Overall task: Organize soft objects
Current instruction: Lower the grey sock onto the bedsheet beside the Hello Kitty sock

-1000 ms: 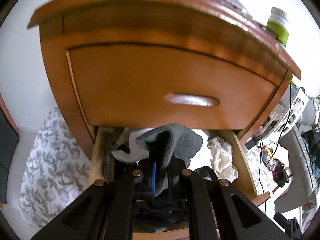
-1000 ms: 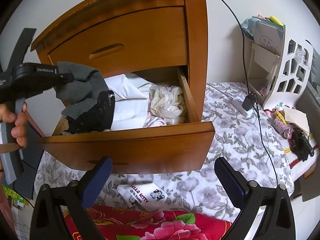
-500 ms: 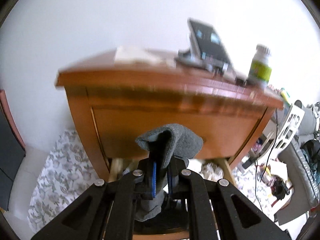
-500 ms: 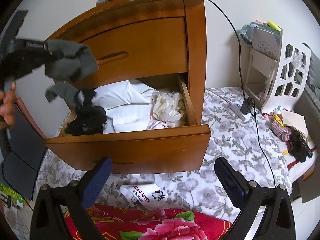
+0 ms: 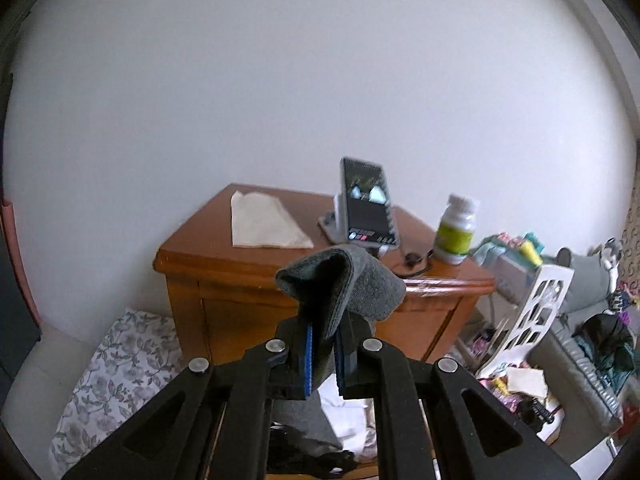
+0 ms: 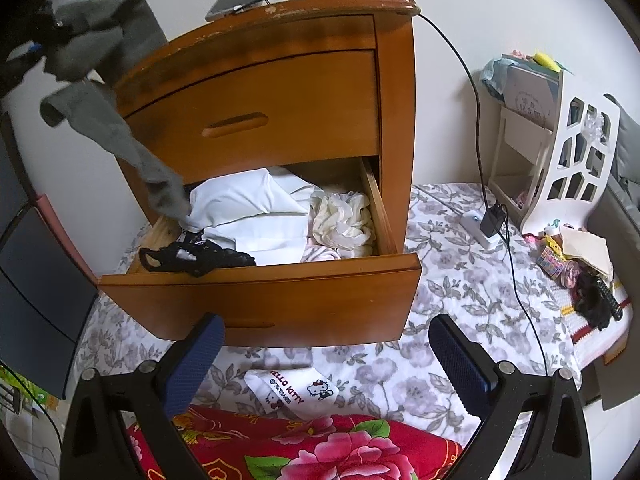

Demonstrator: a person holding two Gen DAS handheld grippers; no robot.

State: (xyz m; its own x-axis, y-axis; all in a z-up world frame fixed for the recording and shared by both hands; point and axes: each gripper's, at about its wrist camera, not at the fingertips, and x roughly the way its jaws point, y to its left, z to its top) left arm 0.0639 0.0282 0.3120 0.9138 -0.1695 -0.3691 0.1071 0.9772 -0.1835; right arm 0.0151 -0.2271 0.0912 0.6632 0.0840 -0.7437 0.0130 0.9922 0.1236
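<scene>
Currently on the extraction step: left gripper (image 5: 324,354) pinching the grey sock (image 6: 108,92) high above the open drawer (image 6: 260,280), toe end reaching its white clothes (image 6: 248,216), right gripper (image 6: 326,360) spread and idle, so next move needs a clear lift, then a set-down spot.

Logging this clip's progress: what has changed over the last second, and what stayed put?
The left tongs, still shut on the gray sock, rose from drawer level to above the nightstand top, drawing the sock up until only its toe end hangs at the open drawer. The black garment it dragged along dropped back onto the drawer's front edge. The right tongs stayed open and low; the white clothes stayed.
</scene>
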